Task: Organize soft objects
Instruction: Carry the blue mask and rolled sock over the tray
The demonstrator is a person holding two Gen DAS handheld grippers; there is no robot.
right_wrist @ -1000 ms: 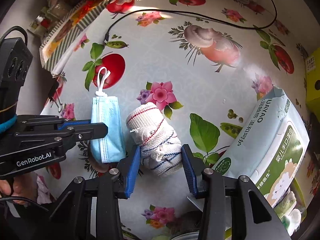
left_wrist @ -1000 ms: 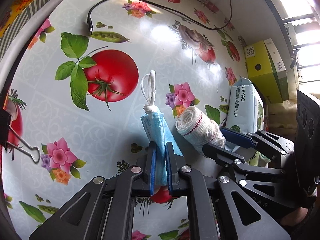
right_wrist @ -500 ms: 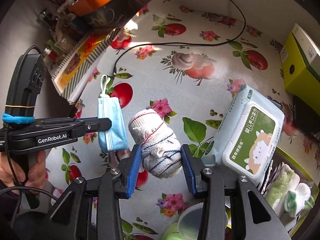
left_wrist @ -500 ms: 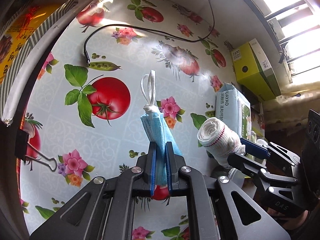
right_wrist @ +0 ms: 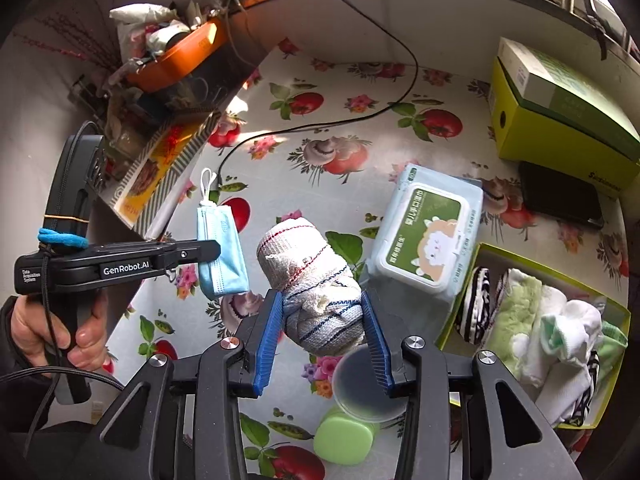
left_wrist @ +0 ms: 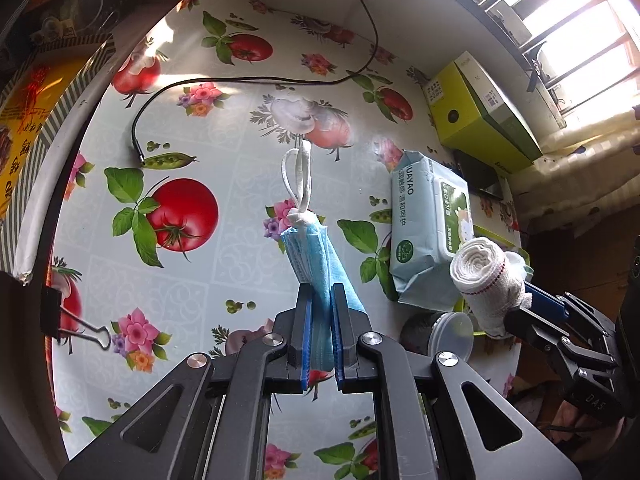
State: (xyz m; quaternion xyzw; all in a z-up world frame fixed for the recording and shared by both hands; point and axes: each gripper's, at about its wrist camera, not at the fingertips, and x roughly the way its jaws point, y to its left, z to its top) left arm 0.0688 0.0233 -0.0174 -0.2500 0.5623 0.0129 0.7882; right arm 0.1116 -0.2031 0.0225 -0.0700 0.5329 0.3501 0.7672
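My left gripper [left_wrist: 321, 300] is shut on a folded blue face mask [left_wrist: 316, 252], held up off the tablecloth with its white ear loops [left_wrist: 298, 176] pointing away. From the right wrist view the same mask [right_wrist: 220, 256] hangs from the left gripper [right_wrist: 208, 249], which a hand holds. My right gripper [right_wrist: 322, 308] is shut on a white rolled bandage [right_wrist: 308, 276] with red and blue stripes, lifted above the table. In the left wrist view that bandage [left_wrist: 486, 276] shows at the right.
A pack of wet wipes [right_wrist: 428, 236] lies on the fruit-print tablecloth [left_wrist: 224, 252]. A yellow-green box [right_wrist: 616, 308] at the right holds several socks and cloths [right_wrist: 540, 328]. A lidded cup [right_wrist: 362, 384], a green box [right_wrist: 560, 116], a black cable [left_wrist: 256, 78] and a binder clip [left_wrist: 72, 322] are around.
Both grippers have risen off the table with their loads. The right one carried the bandage to the right, so the sock box has come into its view.
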